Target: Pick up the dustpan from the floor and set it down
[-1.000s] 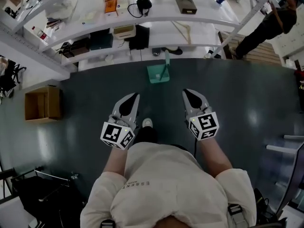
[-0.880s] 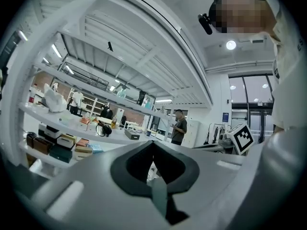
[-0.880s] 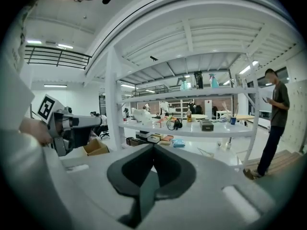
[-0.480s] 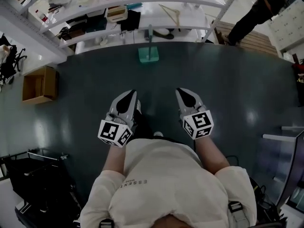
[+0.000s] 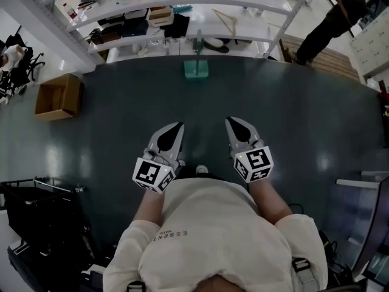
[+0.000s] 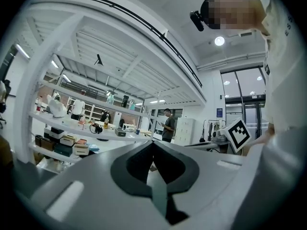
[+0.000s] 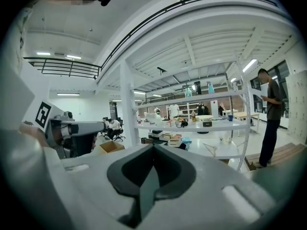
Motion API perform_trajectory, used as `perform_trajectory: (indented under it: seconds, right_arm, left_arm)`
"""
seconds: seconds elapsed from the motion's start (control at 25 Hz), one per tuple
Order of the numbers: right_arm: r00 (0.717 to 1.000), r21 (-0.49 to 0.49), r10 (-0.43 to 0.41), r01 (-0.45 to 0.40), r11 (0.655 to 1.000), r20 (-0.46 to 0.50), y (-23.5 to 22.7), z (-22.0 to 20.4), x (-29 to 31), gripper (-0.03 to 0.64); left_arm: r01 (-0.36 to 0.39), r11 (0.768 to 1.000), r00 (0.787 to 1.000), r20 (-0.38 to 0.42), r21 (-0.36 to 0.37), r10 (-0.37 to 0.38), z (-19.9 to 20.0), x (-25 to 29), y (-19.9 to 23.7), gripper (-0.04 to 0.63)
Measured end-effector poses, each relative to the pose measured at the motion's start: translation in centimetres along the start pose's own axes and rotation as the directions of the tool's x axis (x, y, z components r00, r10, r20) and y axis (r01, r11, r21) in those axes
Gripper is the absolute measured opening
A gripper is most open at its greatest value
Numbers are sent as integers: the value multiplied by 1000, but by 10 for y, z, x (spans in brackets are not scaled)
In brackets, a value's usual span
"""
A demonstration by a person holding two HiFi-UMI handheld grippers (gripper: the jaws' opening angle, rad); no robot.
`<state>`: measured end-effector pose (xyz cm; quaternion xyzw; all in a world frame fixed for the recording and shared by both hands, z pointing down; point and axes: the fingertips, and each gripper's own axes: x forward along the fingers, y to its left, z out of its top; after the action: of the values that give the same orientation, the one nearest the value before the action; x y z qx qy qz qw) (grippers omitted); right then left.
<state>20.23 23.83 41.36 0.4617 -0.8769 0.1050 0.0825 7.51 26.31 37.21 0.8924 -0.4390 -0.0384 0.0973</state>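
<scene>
You are holding left gripper and right gripper clenched, empty — the dustpan is lying on the floor well ahead of both, touching neither.

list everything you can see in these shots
dustpan: one, teal, on the floor by the shelves, handle upright
box: one, brown cardboard, open, on the floor at left
shelves: one white rack, cluttered, far side
frame: one, black, near left
bystander: one, dark clothes, far right
floor: dark grey
left hand-held gripper: one, grey, shut, empty
right hand-held gripper: one, grey, shut, empty
</scene>
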Motion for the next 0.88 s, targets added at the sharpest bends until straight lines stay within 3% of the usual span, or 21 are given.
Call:
perform_trajectory:
  seconds: [0.48,0.88]
  right_arm:
    - [1000,-14,18,-18,1000,12,28,-6,-6,-8]
    - [999,-8,-31,31,999,-10,12,-12,-3,-8]
  left_arm:
    - [27,1000,1000,0,4,-27,-16,-18,-11,12]
    - [21,1000,1000,10,-11,-21,-17,-17,2,12]
